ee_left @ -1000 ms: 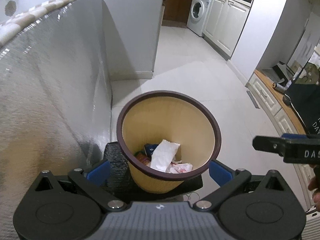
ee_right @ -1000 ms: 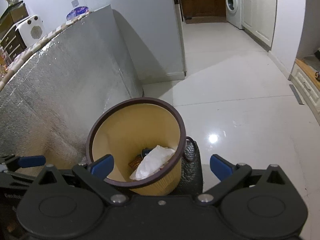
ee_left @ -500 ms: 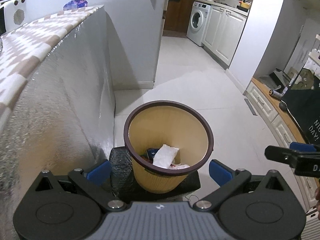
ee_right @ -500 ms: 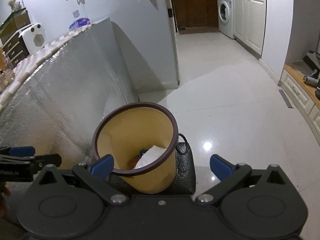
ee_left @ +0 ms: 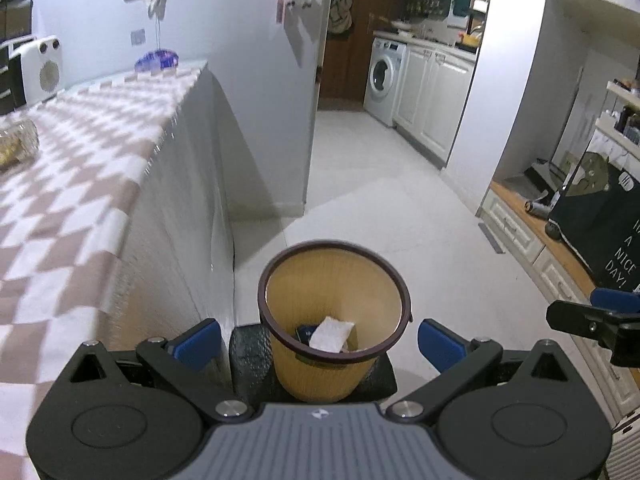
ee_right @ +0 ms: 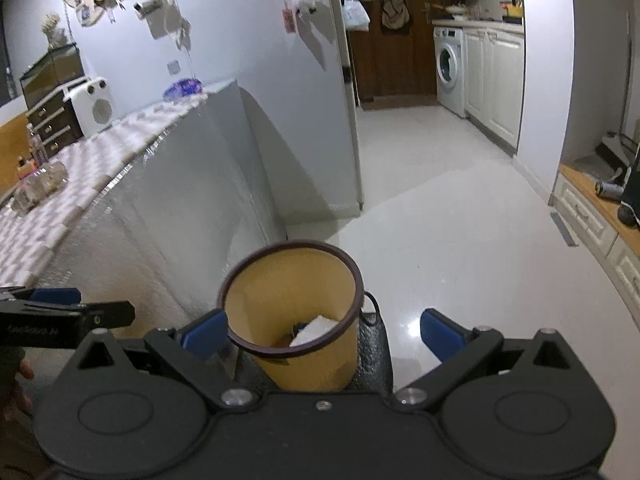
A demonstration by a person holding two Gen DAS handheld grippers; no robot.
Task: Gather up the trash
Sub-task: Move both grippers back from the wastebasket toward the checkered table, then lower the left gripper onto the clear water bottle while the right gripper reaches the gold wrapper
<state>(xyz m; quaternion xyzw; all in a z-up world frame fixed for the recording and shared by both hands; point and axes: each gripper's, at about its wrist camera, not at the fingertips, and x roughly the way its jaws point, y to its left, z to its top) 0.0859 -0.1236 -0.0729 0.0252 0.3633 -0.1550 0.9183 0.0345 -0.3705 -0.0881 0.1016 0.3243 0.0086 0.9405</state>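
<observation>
A yellow trash bin with a dark brown rim stands on the floor beside a foil-sided table. It holds a white crumpled paper and other scraps. A black bag lies at its base. My left gripper is open and empty, above and behind the bin. My right gripper is also open and empty over the bin; the white paper shows inside. The right gripper appears at the right edge of the left wrist view. The left gripper appears at the left edge of the right wrist view.
A table with a checkered cloth and silver foil side runs along the left. A white tiled floor leads to a washing machine. Low white cabinets and a black bag stand on the right.
Both grippers have risen and pulled back from the bin, so it looks smaller and the tabletop has come into view. The bin and its contents have not moved.
</observation>
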